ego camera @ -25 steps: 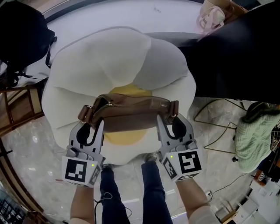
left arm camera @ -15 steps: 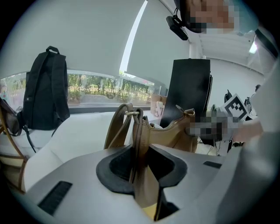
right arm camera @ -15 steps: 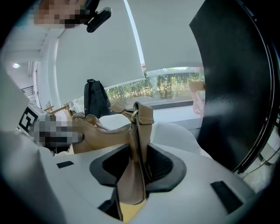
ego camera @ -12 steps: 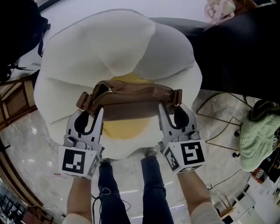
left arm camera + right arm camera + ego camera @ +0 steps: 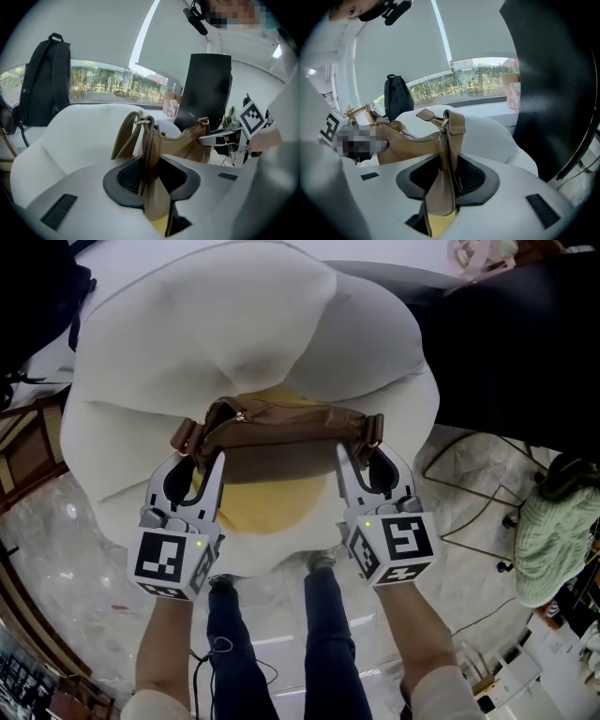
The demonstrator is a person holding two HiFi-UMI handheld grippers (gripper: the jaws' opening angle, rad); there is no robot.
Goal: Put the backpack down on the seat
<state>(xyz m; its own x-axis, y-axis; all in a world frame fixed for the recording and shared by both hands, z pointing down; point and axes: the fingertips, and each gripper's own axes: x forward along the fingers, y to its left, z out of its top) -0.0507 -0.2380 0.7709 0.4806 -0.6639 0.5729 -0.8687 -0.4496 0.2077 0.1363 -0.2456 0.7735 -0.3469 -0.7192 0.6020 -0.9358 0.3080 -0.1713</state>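
I am holding the tan backpack (image 5: 281,439) stretched crosswise between both tools, the left tool (image 5: 199,463) partly closed on one strap end and the right tool (image 5: 364,456) on the other, equally near, with the white seat (image 5: 244,334) lying seemingly just beneath the tips.

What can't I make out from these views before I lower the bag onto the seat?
- Gap under the brown bag: head view, the bag's own body hides its underside; both gripper views, the jaws block it, so contact with the seat cannot be told.
- Seat's far edge: head view, cut off by the top edge.
- Pink thing: head view, too small and cropped at the top edge to identify.
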